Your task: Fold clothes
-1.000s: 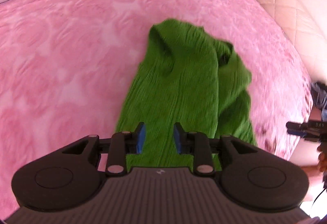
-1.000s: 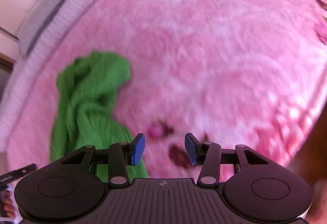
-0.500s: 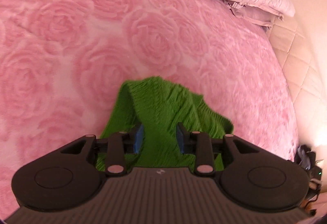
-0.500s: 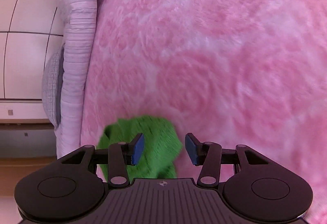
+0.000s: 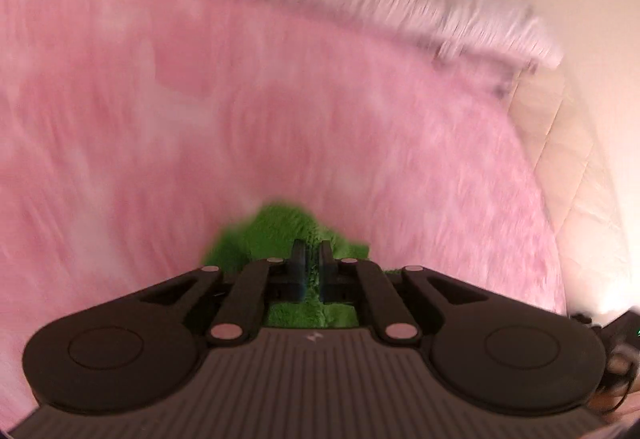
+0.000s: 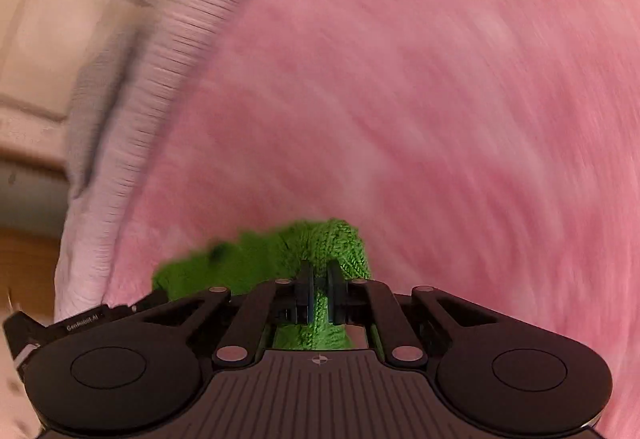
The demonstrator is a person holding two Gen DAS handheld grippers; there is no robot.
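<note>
My left gripper (image 5: 311,257) has its two black fingers pressed together on a fold of the bright green knitted garment (image 5: 280,227), which bunches up just past the fingertips and shows again under the fingers near the gripper body. My right gripper (image 6: 320,277) is likewise clamped tight, pinching a ribbed edge of the same green knit (image 6: 332,239), with more of it heaped to the left of the fingers. In the right wrist view my other gripper's black body pokes in at the lower left, near that heap. The garment lies on the fluffy pink blanket (image 5: 200,119) that spreads out beyond both grippers, blurred in both views. At the blanket's far edge sits a pale striped pillow (image 6: 168,79), and beyond it a cream quilted headboard (image 5: 580,167).
</note>
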